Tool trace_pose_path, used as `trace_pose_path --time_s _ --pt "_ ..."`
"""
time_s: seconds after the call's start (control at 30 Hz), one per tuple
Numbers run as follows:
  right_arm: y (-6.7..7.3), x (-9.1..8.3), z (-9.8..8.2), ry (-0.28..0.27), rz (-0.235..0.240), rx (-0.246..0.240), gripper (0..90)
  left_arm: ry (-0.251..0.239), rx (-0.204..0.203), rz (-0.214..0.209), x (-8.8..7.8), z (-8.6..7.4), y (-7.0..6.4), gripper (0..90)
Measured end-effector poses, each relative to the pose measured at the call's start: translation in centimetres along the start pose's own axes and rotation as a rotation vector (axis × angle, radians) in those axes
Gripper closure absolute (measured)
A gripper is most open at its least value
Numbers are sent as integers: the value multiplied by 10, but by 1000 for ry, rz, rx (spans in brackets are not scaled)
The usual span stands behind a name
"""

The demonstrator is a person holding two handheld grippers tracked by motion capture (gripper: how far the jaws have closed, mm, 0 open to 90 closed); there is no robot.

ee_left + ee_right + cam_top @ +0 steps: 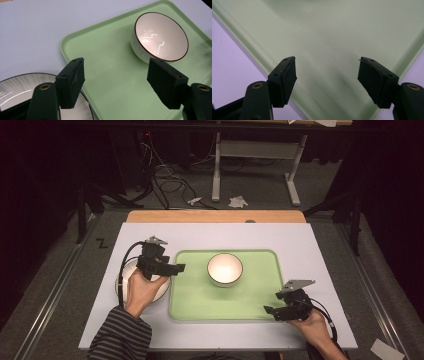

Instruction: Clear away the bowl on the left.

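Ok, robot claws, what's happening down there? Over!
Left claw open, over plate and green tray edge. Right claw open, above tray's near right corner. White bowl sits upright on tray, untouched. Nothing between claws and bowl.

The right gripper (pixel 327 75) holds its two black jaws wide apart with nothing between them, above a corner of the pale green tray (pixel 332 32). Lilac-white tabletop (pixel 229 62) shows beyond the tray's rim on both sides.
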State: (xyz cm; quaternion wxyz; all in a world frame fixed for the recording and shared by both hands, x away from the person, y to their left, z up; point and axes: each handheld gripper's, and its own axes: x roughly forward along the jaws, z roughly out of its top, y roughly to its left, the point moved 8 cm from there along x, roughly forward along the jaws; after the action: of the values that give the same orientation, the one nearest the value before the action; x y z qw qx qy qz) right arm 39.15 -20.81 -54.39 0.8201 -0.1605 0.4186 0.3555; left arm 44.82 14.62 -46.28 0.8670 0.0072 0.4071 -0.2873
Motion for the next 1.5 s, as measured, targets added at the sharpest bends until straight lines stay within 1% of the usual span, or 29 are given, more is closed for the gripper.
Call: trace_pose_path --time_s 0.23,0.3,0.4,0.53,0.63,0.77,0.83,0.87,0.9,0.93,0.97,1.07,1.17,1.23,1.27,1.37,1.5 --pt "1 -1 0 -5 2 -4 323 -13 -20 0 -5 -9 4 306" --pt "1 0 0 -5 4 1 323 -18 -29 4 -8 -12 7 306" --pt "0 0 0 0 0 4 322 -36 -43 5 -13 -14 10 306" --pt "1 0 0 -6 2 1 322 -47 -43 9 -18 -17 10 301" --pt "0 0 0 1 -1 4 321 -59 -44 6 -22 -19 9 299" --pt "0 0 0 -3 0 5 321 -58 -39 13 -24 -23 10 297" --pt "1 0 0 -2 -1 6 321 -60 -45 14 -25 -24 9 296" --pt "1 -1 1 -5 1 -1 322 -62 -38 10 -26 -24 9 296" --pt "1 -1 1 -5 1 -1 322 -68 -42 7 -27 -24 8 296" --pt "1 0 0 -1 0 8 321 -72 -49 -3 -28 -24 7 297" --pt "0 0 0 0 -1 -2 321 -78 -60 -23 -30 -25 6 297" --pt "1 0 0 -6 4 5 321 -77 -61 -25 -29 -28 5 297" --pt "1 0 0 -5 1 7 322 -75 -74 -38 -28 -33 5 297" --pt "1 -1 0 -5 1 -1 321 -73 -69 -33 -28 -35 4 297" --pt "1 0 0 -5 1 7 321 -76 -66 -35 -29 -35 2 297" --pt "0 0 0 0 0 8 321 -90 -60 -48 -32 -35 -3 298" --pt "1 0 0 -5 3 6 321 -75 -37 -35 -29 -38 -7 298"
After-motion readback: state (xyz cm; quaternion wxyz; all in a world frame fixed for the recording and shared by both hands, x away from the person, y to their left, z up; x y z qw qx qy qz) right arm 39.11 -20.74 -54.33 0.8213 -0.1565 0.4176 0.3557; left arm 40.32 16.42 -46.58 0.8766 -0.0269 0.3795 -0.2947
